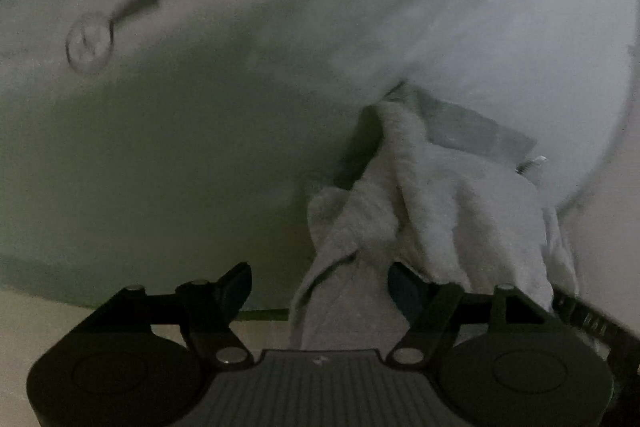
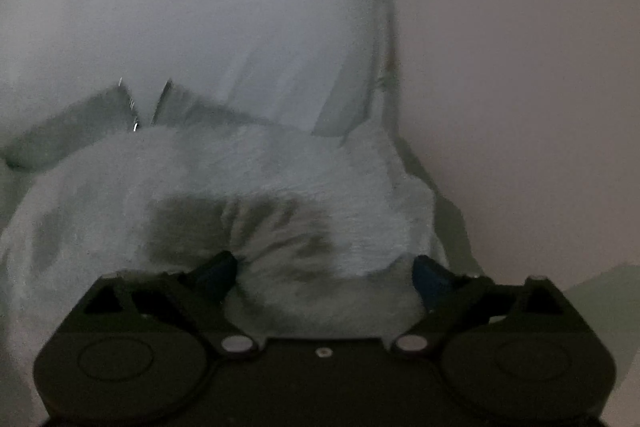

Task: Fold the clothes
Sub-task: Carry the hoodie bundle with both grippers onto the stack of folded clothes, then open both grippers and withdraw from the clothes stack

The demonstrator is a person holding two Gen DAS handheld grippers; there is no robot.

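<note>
A pale grey-white garment (image 1: 360,39) fills the left wrist view, with a round printed logo (image 1: 90,41) at upper left and a collar area with a grey neck band (image 1: 468,125). A bunched fold of the fabric (image 1: 404,227) lies between the wide-apart fingers of my left gripper (image 1: 320,287). In the right wrist view the same garment (image 2: 200,7) hangs or lies ahead, with a fleecy bunched part (image 2: 280,195) between the spread fingers of my right gripper (image 2: 326,279). Both grippers look open with cloth in the gap. The scene is dim and blurred.
A plain pale surface (image 2: 520,87) shows to the right of the garment in the right wrist view. A pale strip of surface (image 1: 40,311) shows below the cloth at lower left in the left wrist view.
</note>
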